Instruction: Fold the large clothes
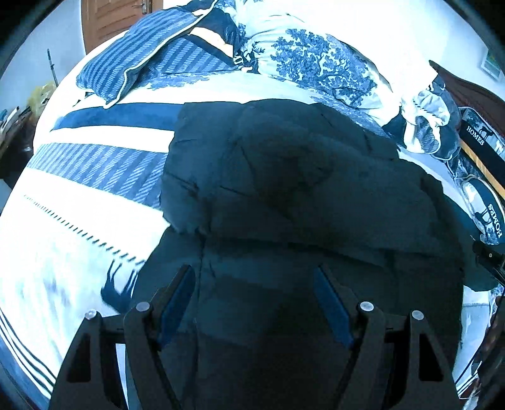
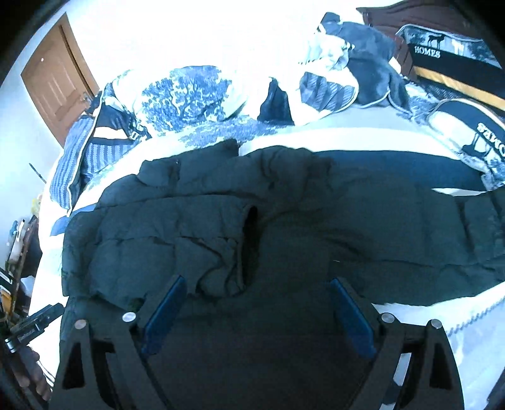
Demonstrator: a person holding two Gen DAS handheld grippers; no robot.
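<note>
Across the blue-and-white patterned bed (image 1: 94, 176), a dark puffy jacket (image 1: 284, 176) lies spread with a sleeve folded over its body, and above it hang the left gripper (image 1: 254, 277) and right gripper (image 2: 257, 288), both spread wide, gripping nothing.

- A bed (image 1: 94, 176) fills the room, covered by a white spread with blue stripes.
- Striped blue pillows (image 1: 132, 60) and a tree-printed quilt (image 1: 315, 60) lie heaped at its far side.
- A brown wooden door (image 2: 53, 85) stands shut in a pale wall (image 1: 41, 53).
- A dark wooden headboard (image 2: 382, 19) rises at one end.
- Strong light washes out the far bedding.
</note>
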